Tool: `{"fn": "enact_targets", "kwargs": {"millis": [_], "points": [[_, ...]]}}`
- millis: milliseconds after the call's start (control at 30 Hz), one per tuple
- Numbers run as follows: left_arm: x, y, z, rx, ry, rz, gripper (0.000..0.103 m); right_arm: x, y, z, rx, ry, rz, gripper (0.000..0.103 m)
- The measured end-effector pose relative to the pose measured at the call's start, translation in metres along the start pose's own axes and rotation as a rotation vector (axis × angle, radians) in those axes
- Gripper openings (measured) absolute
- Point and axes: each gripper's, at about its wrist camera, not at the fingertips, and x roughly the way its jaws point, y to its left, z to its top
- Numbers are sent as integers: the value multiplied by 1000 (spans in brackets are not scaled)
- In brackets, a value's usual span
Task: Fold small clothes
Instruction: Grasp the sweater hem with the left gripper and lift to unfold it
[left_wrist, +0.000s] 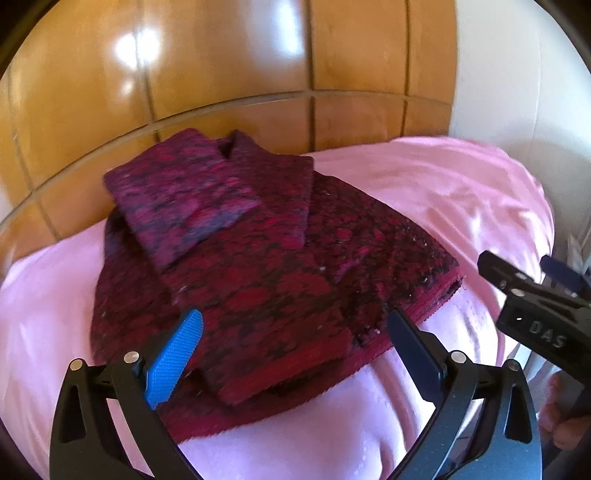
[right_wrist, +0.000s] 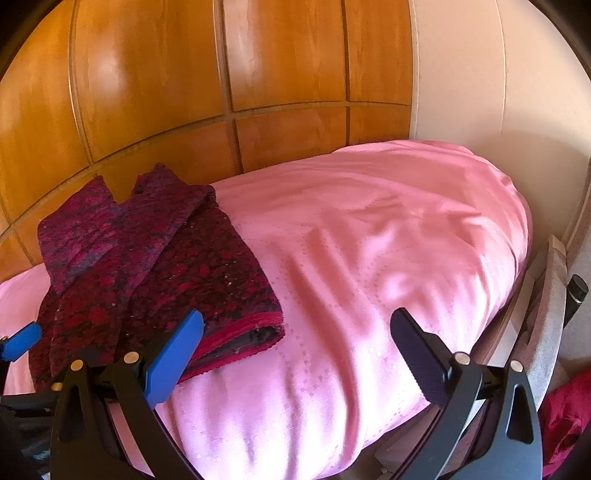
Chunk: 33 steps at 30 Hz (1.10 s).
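Observation:
A dark red and black patterned knit garment (left_wrist: 258, 280) lies folded on the pink bed cover (left_wrist: 443, 199), its sleeves folded across the top. My left gripper (left_wrist: 295, 332) hovers open over the garment's near hem, with nothing between its fingers. In the right wrist view the same garment (right_wrist: 177, 273) lies at the left, and my right gripper (right_wrist: 299, 332) stands open above bare pink cover (right_wrist: 369, 240), just right of the garment's corner. The right gripper also shows at the right edge of the left wrist view, seen side-on.
A glossy wooden panelled wall (left_wrist: 221, 74) rises directly behind the bed. A pale wall (right_wrist: 480, 74) stands at the right. Beside the bed at the right are a grey fabric edge (right_wrist: 550, 302) and a red cloth (right_wrist: 565, 417) lower down.

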Motion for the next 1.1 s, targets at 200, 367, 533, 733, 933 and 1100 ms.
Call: {"fn": "enact_targets", "kwargs": {"millis": [200,367,533,733,933,1100], "points": [[34,6,1,-15,63,-23,51,2,0,2,-6,4,3,101],[18,21,1,-46,17,-109,14,3,11,2,-32,3,44,101],[-25,60,9,-182,-64,-218,12,7,27,11,-53,13,137,101],[-79,160,9,-435,-180,-215,10,32,58,28,-42,118,360,95],[-101,282,-1,-640,-259,17,9,77,113,31,-71,293,510,82],[-92,380,-2,-798,-249,232,8,102,163,22,-188,365,532,31]]}}
